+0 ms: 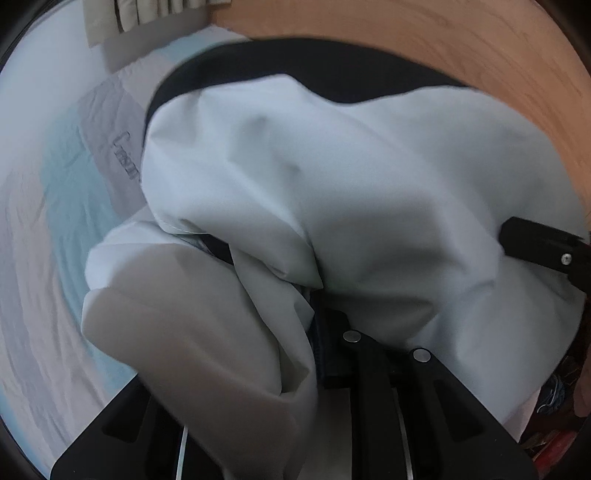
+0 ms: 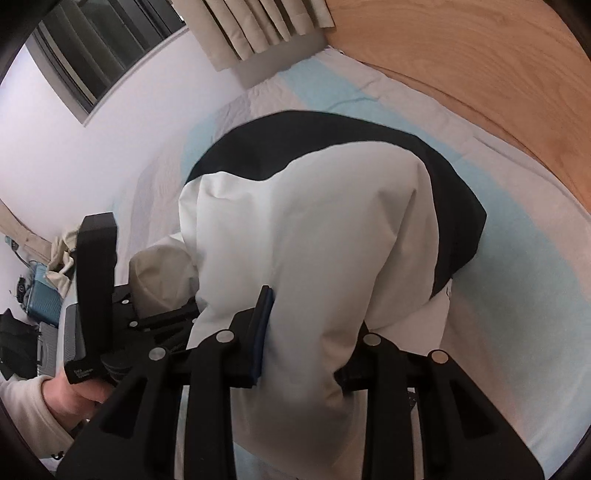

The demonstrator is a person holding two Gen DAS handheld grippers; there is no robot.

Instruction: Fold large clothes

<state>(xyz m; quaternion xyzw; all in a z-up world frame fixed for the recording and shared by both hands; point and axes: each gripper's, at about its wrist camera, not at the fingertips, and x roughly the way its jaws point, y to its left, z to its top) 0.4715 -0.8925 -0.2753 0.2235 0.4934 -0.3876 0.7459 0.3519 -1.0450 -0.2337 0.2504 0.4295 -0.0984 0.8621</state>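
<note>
A large white jacket with a black upper panel (image 1: 332, 166) fills the left wrist view and hangs over the bed. My left gripper (image 1: 317, 325) is shut on a bunched white fold of it; cloth hides its left finger. In the right wrist view the same jacket (image 2: 314, 229) drapes over my right gripper (image 2: 306, 332), which is shut on the white cloth, with one blue-padded finger (image 2: 262, 317) showing. The black panel (image 2: 332, 140) lies at the far end. The left gripper's body (image 2: 96, 277) shows at the left, held by a hand.
The bed sheet (image 2: 498, 277) is white, grey and light blue. A wooden headboard (image 2: 480, 55) curves along the right. Beige curtains (image 2: 266, 22) and a dark window (image 2: 99, 48) are at the back. A blue case and clutter (image 2: 40, 295) sit at the left.
</note>
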